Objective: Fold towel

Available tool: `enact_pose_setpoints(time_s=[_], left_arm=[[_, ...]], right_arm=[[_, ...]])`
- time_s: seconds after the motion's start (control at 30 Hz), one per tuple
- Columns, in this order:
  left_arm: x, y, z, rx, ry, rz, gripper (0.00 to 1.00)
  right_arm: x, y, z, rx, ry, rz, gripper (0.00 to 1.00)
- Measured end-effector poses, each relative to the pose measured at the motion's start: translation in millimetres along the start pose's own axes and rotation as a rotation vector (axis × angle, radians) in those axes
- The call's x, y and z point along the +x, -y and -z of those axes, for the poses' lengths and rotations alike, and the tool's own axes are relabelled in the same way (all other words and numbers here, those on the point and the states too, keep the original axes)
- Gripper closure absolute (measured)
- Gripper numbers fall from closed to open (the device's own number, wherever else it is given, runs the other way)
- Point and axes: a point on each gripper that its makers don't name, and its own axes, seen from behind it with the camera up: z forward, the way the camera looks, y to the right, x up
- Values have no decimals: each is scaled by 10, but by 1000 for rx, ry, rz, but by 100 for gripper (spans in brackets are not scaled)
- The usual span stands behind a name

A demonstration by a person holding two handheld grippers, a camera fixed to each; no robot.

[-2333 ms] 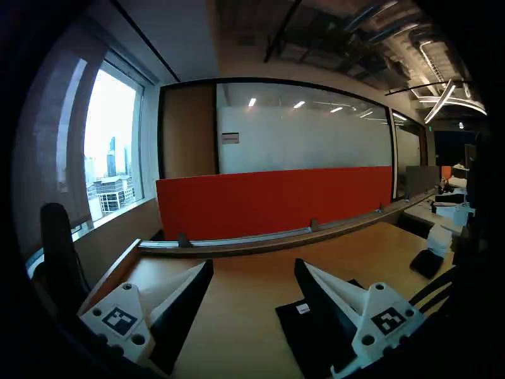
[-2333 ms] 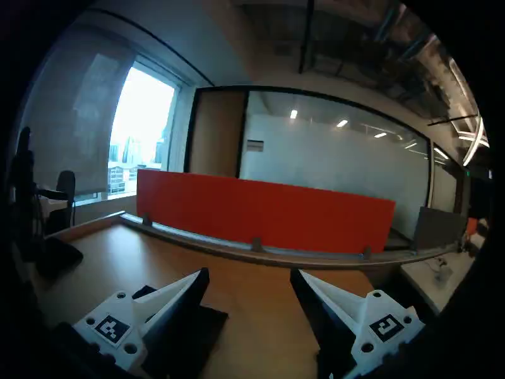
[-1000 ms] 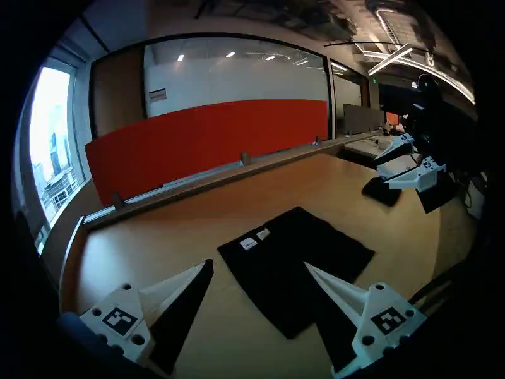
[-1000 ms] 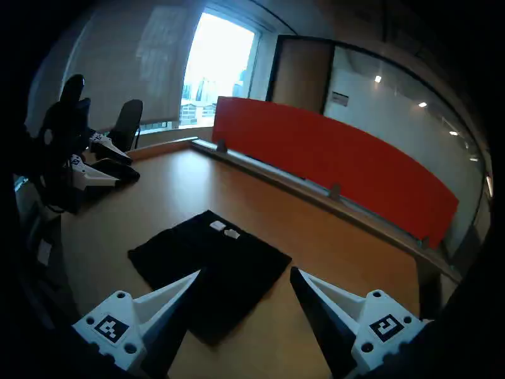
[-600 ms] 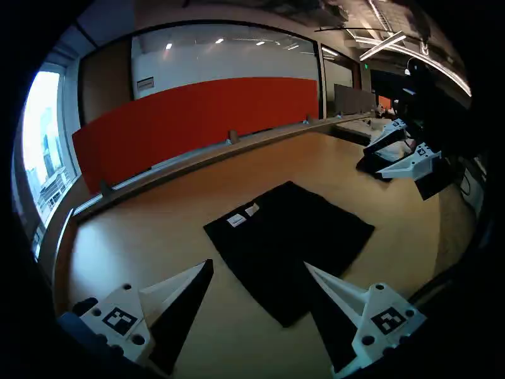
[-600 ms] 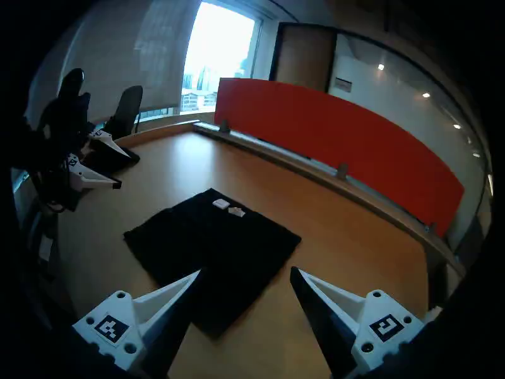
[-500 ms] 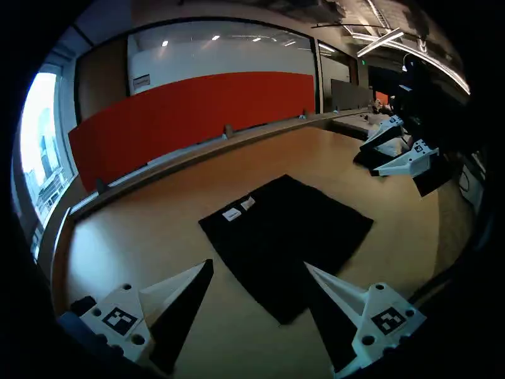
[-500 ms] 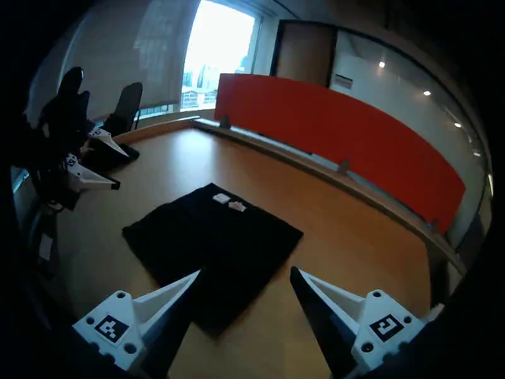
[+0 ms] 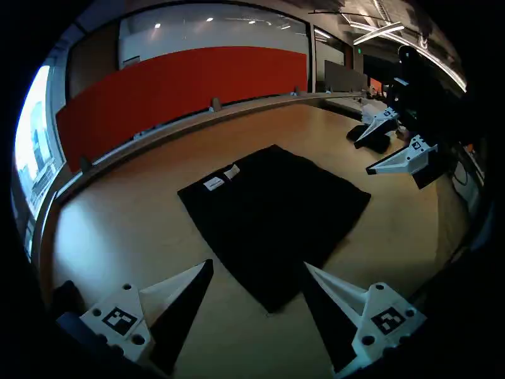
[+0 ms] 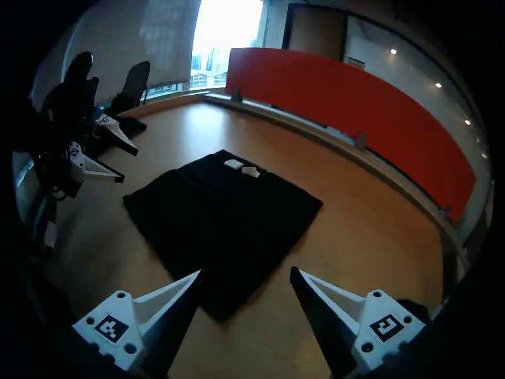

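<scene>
On wooden table: black towel flat, white tags showing.

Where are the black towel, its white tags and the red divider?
black towel (image 9: 278,211), left gripper view, middle of the cloth.
white tags (image 9: 213,184), left gripper view, the left tag's centre.
red divider (image 10: 353,101), right gripper view, middle of the panel.

An office, seemingly: long wooden desk, red divider panel, glass partition, dim chairs.
</scene>
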Motion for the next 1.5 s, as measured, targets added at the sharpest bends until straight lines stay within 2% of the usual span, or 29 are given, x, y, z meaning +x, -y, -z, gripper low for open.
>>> enact_pose_setpoints(time_s=[0.27, 0.63, 1.1, 1.5], left_arm=[[-256, -59, -146, -19, 71, 0, 5], [-514, -132, -244, -43, 153, 5, 5], [-634, -214, -296, -67, 199, 1, 4], [-649, -215, -292, -70, 210, 7, 5]], right_arm=[[-246, 81, -108, 25, 47, -3, 0], [-504, 181, -179, 54, 104, -4, 0], [-628, 272, -193, 96, 137, 2, 2], [-651, 292, -199, 123, 137, 9, 8]])
